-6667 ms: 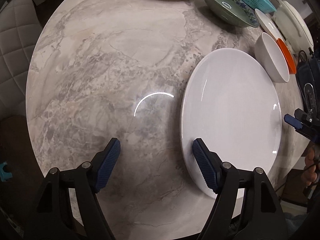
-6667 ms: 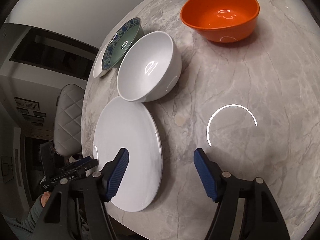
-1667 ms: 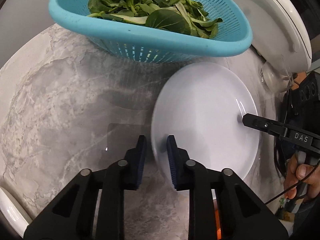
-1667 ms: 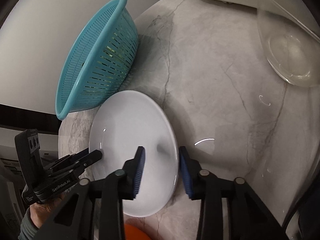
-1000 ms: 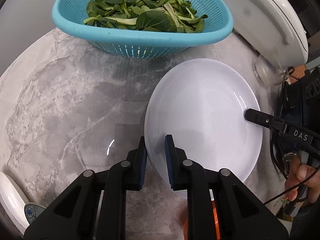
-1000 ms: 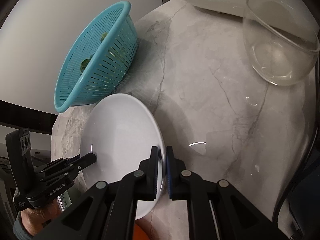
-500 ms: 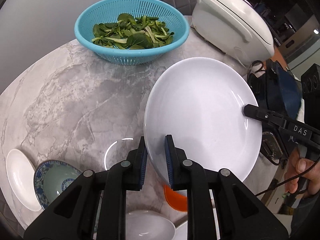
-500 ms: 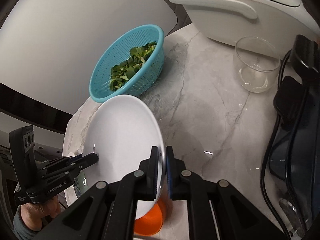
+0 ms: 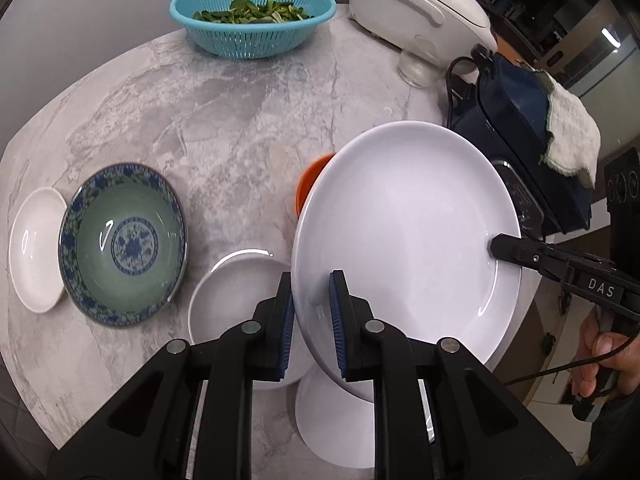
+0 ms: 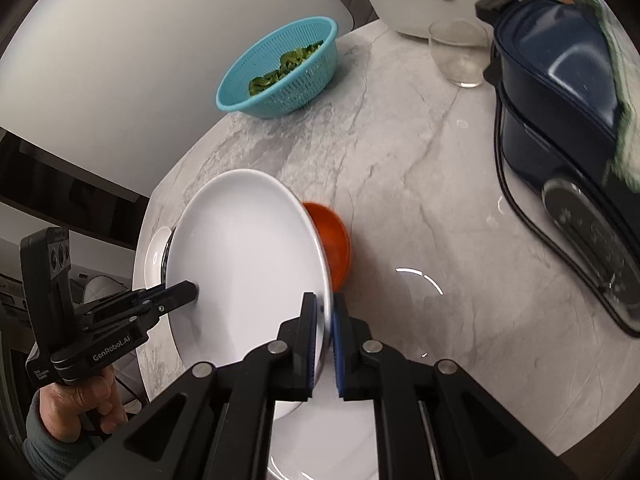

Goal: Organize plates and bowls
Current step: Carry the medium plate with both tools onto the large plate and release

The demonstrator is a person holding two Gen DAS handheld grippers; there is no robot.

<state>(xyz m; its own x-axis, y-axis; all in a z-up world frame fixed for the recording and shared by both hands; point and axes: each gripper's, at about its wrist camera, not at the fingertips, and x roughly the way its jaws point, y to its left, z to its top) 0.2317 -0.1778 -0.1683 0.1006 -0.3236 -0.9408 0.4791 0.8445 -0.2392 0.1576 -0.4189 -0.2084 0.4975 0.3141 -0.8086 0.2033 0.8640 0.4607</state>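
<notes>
I hold a white plate (image 9: 404, 232) in the air above the marble table, tilted. My left gripper (image 9: 311, 300) is shut on its near rim, and my right gripper (image 10: 325, 320) is shut on the opposite rim of the same plate (image 10: 248, 260). Below it lie a larger white plate (image 9: 340, 420), a white bowl (image 9: 236, 284) and an orange bowl (image 10: 334, 240), partly hidden. A blue-patterned green bowl (image 9: 124, 240) and a small white dish (image 9: 34, 248) sit to the left.
A teal colander (image 9: 252, 20) of greens stands at the back. A white rice cooker (image 9: 416, 0), a glass (image 10: 460, 52) and a dark blue appliance (image 10: 568, 128) with a cloth and black cord line the right side. The table edge (image 9: 52, 400) is near.
Both grippers have lifted the held plate higher and drawn it back from the colander, over the other dishes. Earlier, both closed on its rims.
</notes>
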